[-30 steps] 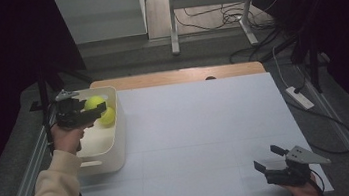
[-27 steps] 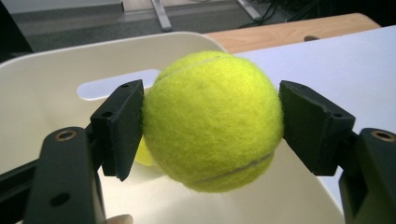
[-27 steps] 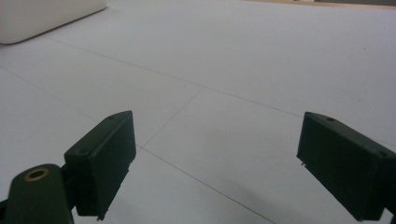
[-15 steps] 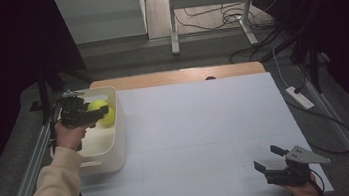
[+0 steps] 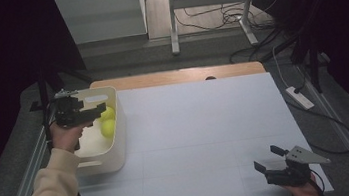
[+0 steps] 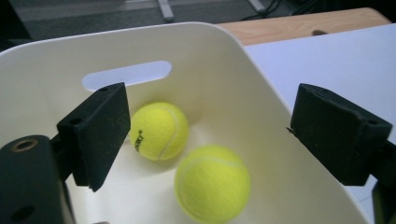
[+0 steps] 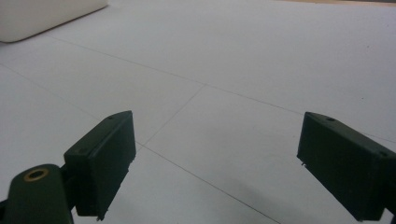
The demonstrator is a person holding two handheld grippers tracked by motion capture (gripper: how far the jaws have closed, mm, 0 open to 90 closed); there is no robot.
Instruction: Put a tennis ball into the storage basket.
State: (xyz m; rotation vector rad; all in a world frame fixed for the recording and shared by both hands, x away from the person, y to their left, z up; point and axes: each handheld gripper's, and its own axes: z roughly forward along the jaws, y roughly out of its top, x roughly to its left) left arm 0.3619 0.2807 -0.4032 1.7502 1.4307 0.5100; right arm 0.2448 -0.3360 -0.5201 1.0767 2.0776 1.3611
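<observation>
A white table top [image 5: 203, 140] with thin seam lines stands in a dark room, a strip of bare wood [image 5: 175, 77] showing along its far edge and cables on the floor beyond. At the table's left side sits a cream plastic bin [image 5: 116, 135] with a slot handle [image 6: 126, 74] cut into its far wall. Two yellow tennis balls lie inside on its floor, touching or nearly so: the far ball [image 6: 159, 130] close to the wall under the slot, the near ball [image 6: 212, 183] just in front of it. The left gripper [image 5: 94, 112] hangs over the bin, its jaws having just been opening; they now stand wide apart above the balls with nothing pressed between them. The right gripper [image 5: 267, 163] sits well apart from all this, at the near right corner of the table, low over the bare surface, its jaws spread wide and holding nothing
</observation>
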